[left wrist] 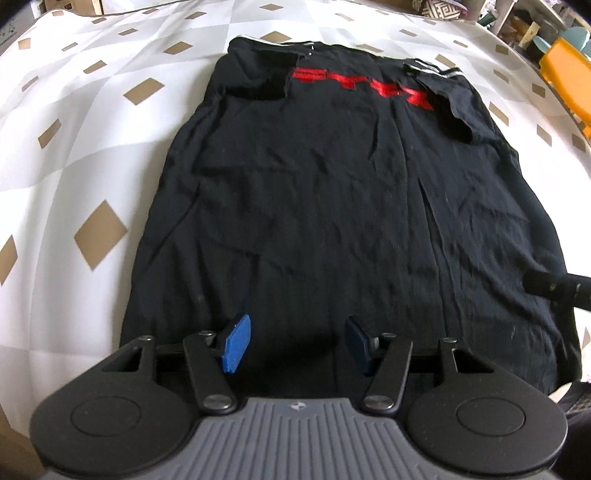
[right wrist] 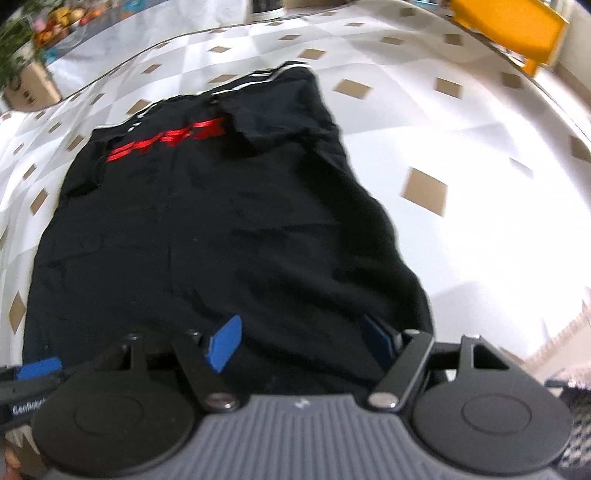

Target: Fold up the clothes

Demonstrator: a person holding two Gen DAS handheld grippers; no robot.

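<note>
The black shirt [left wrist: 332, 206] stretched long, away from me — its near hem lay under both my spread, empty fingers [left wrist: 236, 341].

one black shirt [left wrist: 332, 206], two grippers, perhaps one orange chair [left wrist: 565, 85]

Near edge: black shirt [left wrist: 332, 206] fills it, lying flat.
Left, right, far: bare patterned tablecloth [left wrist: 92, 122], open room.
Far right: orange chair [right wrist: 509, 33] beyond table edge.

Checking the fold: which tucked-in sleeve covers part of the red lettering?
The sleeve on the left wrist view's right overlaps the red lettering's end; the other sleeve stops beside it.
</note>
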